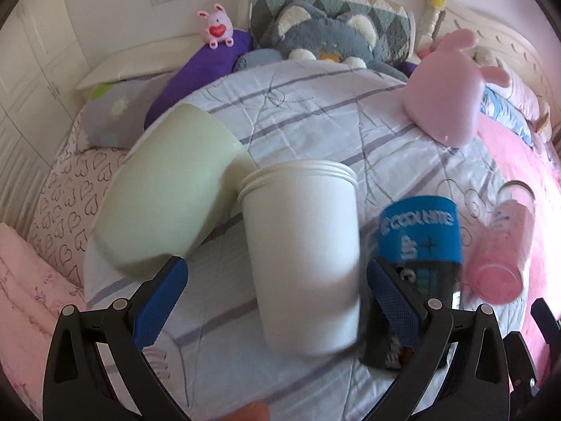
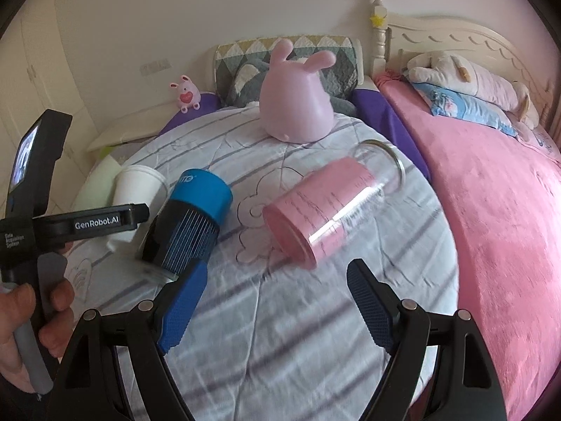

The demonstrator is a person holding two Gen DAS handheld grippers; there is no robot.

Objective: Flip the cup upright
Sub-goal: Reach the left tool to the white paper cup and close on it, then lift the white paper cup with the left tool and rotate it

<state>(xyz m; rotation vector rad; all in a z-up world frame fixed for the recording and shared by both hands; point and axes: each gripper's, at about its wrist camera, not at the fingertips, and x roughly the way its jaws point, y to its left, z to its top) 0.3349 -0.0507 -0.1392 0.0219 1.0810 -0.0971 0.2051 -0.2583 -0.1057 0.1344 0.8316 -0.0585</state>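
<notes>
Several cups lie on their sides on a round table with a striped white cloth. In the left wrist view a white paper cup lies between the fingers of my open left gripper, rim pointing away. A pale green cup lies to its left. A blue and black cup lies to its right, then a clear glass with a pink sleeve. In the right wrist view my right gripper is open and empty, just short of the pink glass and the blue cup.
A pink rabbit-shaped lamp stands at the table's far side. Plush toys and pillows lie behind. A bed with a pink blanket runs along the right. The left gripper's body and the hand holding it are at the left.
</notes>
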